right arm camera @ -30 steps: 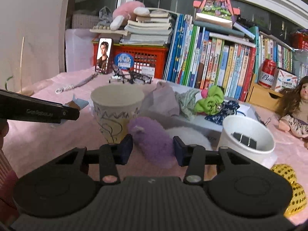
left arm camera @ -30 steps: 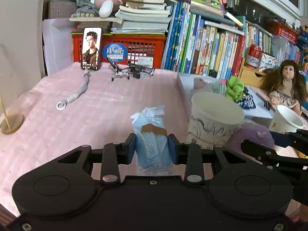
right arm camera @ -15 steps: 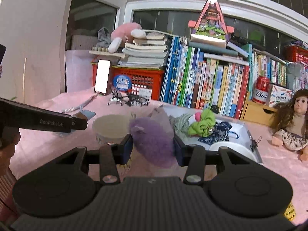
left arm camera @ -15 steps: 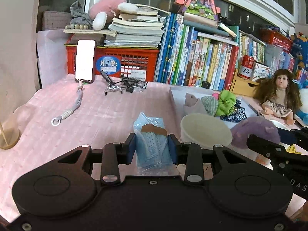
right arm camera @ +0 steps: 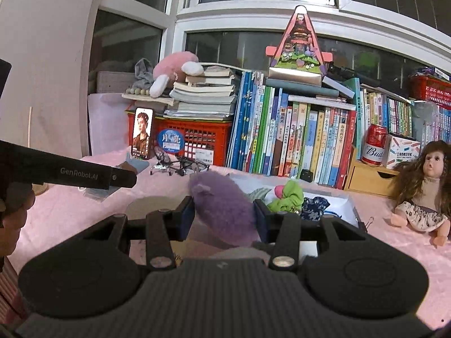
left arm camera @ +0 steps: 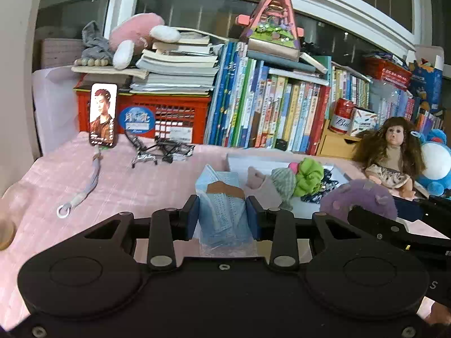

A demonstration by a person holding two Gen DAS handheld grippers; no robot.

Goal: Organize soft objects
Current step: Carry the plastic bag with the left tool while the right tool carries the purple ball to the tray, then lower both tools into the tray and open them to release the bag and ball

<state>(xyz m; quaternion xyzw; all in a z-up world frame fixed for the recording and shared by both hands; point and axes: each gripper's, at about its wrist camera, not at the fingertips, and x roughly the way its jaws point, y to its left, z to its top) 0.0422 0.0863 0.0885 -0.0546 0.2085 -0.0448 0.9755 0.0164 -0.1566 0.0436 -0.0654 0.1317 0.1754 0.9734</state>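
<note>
Fabric scraps, green scrunchie among them, fill the white tray on the pink tablecloth; left gripper clamps a crinkly blue mask packet. Right-wrist view: right gripper squeezes a fuzzy purple plush above that tablecloth, bookshelf behind.

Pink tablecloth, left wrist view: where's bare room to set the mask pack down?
Bare pink tablecloth lies between the lanyard and the white tray, in front of the toy carts. The tray holds scrunchies; the doll crowds the right.
</note>
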